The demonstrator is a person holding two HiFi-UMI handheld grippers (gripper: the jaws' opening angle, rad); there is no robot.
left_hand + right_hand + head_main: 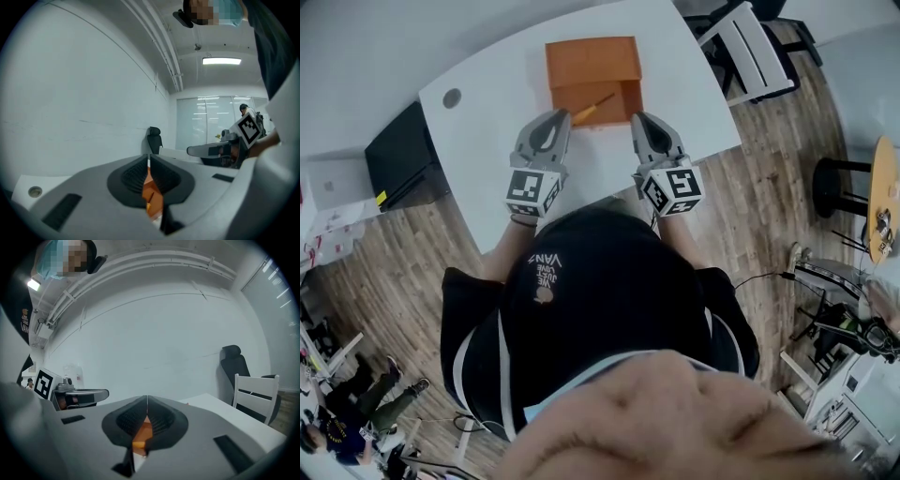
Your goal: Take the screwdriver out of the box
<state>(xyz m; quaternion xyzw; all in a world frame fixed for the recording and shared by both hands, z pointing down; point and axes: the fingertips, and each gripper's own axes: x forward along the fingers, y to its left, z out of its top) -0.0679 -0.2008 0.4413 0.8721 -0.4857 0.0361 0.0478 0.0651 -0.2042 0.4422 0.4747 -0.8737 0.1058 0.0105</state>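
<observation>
Task not started: the screwdriver (593,109) is still inside the orange box (592,64). It lies slanted in the open compartment, under the flipped-back lid.

Left gripper (562,116): jaws pressed together with nothing between them, tip just beside the box's near-left corner. I can't tell whether it touches the box. Its own view shows only a sliver of orange box past the closed pads.

Right gripper (637,118): jaws also together and empty, tip just beside the box's near-right corner. Contact is again unclear.

Left to do, as a judgement:
- open one gripper
- reach into the compartment
- clamp the screwdriver, probably at the handle end toward the left gripper
- lift it clear of the box wall

No step of this is done yet.

Surface: white table (478,150), bare apart from the box, which sits toward the far edge. A round grey cable hole (451,97) is well left of the box.

Room, with the box as reference:
- black cabinet (398,155) off the table edge, far left of the box
- wood-plank floor (769,187) all around
- plain white wall behind the box
- white slatted chair (752,49) right of the box, past the table edge
- dark stool (832,183) further right
- edge of a round wooden tabletop (883,192) beyond the stool
</observation>
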